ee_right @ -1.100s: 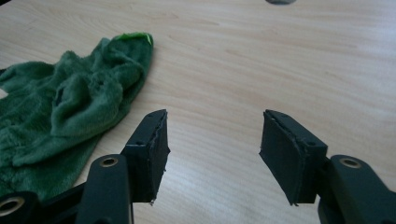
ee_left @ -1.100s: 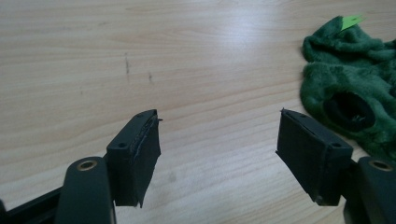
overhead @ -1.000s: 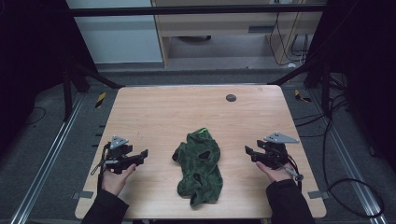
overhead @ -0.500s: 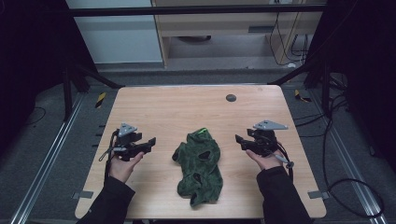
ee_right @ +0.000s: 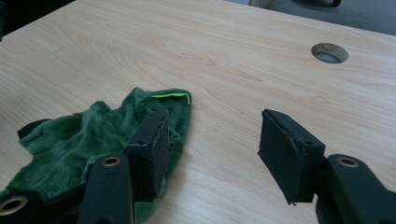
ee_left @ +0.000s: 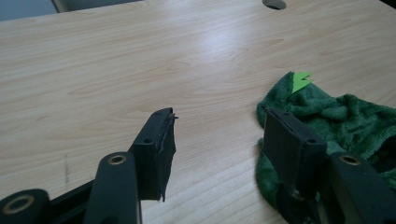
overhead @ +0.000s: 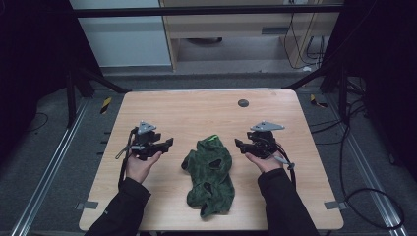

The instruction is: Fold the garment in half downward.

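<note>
Left gripper (overhead: 166, 143) hovers with its fingers (ee_left: 156, 149) spread wide and empty over bare bench (overhead: 196, 110), the crumpled green cloth (overhead: 210, 174) lying just beyond its right finger, a bright green tag (ee_left: 300, 81) poking up at the cloth's far edge. Right gripper (overhead: 239, 145) mirrors it from the other side, fingers (ee_right: 289, 151) wide apart, holding nothing, its left finger over the cloth's edge, though contact is unclear. Past the fingers, a round hole (overhead: 243, 103) sits near the bench's far edge.
</note>
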`<state>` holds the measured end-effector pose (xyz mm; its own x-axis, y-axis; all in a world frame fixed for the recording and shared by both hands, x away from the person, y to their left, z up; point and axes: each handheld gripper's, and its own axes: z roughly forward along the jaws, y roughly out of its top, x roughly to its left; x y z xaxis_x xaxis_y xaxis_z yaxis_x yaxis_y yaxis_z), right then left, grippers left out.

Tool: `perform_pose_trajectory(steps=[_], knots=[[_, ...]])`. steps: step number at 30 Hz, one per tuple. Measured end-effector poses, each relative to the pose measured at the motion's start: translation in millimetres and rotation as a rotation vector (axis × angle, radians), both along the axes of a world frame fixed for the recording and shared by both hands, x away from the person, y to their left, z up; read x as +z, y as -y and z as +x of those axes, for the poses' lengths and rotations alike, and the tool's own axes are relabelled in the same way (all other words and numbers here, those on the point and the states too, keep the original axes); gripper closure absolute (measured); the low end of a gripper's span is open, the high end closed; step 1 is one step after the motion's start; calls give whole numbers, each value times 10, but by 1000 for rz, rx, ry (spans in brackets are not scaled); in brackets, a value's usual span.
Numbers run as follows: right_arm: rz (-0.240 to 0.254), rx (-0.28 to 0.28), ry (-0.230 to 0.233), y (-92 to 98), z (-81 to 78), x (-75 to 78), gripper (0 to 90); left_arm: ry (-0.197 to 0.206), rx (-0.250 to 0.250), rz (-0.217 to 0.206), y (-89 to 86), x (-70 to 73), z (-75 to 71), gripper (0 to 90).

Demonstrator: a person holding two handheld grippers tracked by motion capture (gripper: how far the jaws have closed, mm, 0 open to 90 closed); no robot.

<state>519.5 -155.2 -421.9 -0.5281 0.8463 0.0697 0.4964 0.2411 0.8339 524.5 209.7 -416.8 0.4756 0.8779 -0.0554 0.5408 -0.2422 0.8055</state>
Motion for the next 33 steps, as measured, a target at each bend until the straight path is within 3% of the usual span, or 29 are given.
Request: perform_pose_trajectory(steps=[10, 16, 29, 33], knots=[[-9, 15, -28, -130, 99, -102, 433, -25, -73, 32, 269, -137, 123, 448], [-35, 13, -59, -212, 154, -224, 449, -60, -111, 46, 421, -228, 205, 453], [-36, 18, -113, -292, 245, -425, 477, -147, -165, 109, 569, -495, 323, 447], [-46, 33, -120, -337, 250, -462, 486, -163, -172, 106, 591, -546, 328, 443]])
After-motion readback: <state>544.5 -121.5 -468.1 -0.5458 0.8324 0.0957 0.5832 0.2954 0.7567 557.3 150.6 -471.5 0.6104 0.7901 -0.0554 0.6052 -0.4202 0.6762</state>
